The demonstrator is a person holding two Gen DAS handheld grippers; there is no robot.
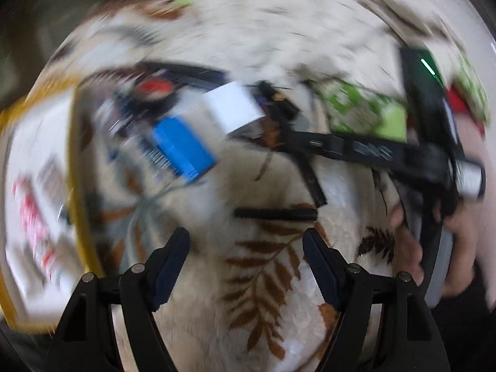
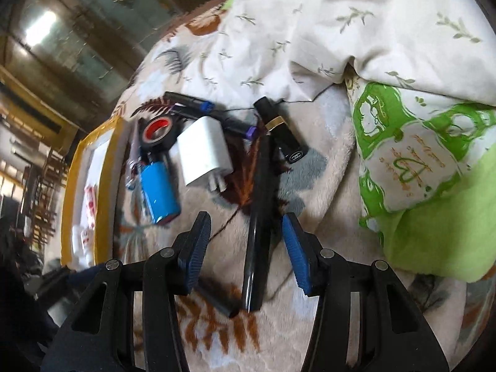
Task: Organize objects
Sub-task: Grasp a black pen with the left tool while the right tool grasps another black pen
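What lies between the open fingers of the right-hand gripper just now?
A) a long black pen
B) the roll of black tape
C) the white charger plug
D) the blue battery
A: in the right wrist view the long black pen lies on the blanket between the two spread fingers of the right gripper, while the charger, battery and tape lie farther off.

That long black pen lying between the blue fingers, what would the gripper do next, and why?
Probably close. In the right wrist view the right gripper is open, its jaws on either side of the long black pen, which lies on the leaf-print blanket and touches neither pad. Easing down a little and shutting on it seems the natural step. The left gripper is open and empty, its view blurred.
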